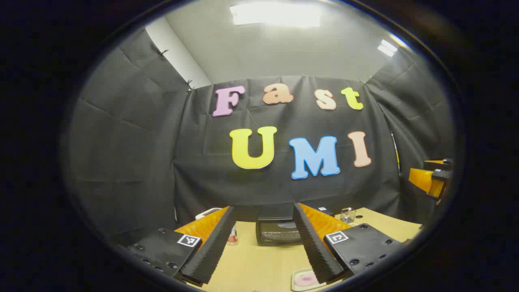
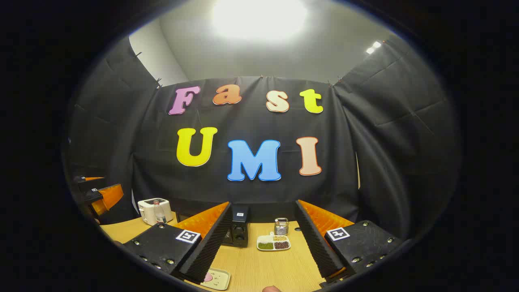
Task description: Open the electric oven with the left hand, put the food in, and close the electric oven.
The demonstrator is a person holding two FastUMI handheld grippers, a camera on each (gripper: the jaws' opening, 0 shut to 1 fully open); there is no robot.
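Note:
The black electric oven (image 1: 277,231) stands at the back of the wooden table with its glass door shut. It lies straight ahead of my left gripper (image 1: 263,207), which is open, holds nothing and hangs well short of it. A pale tray with pink food (image 1: 306,280) lies near the table's front, partly behind the right finger. In the right gripper view the oven's knob panel (image 2: 239,231) shows beside the left finger, and the same food tray (image 2: 217,279) lies low at the left. My right gripper (image 2: 263,202) is open and holds nothing.
A white toaster (image 2: 154,211) with a small bottle (image 2: 159,215) before it stands at the back left. A divided plate of beans (image 2: 273,242) and a metal holder (image 2: 281,226) sit right of the oven. The other gripper (image 1: 436,178) shows at the right edge.

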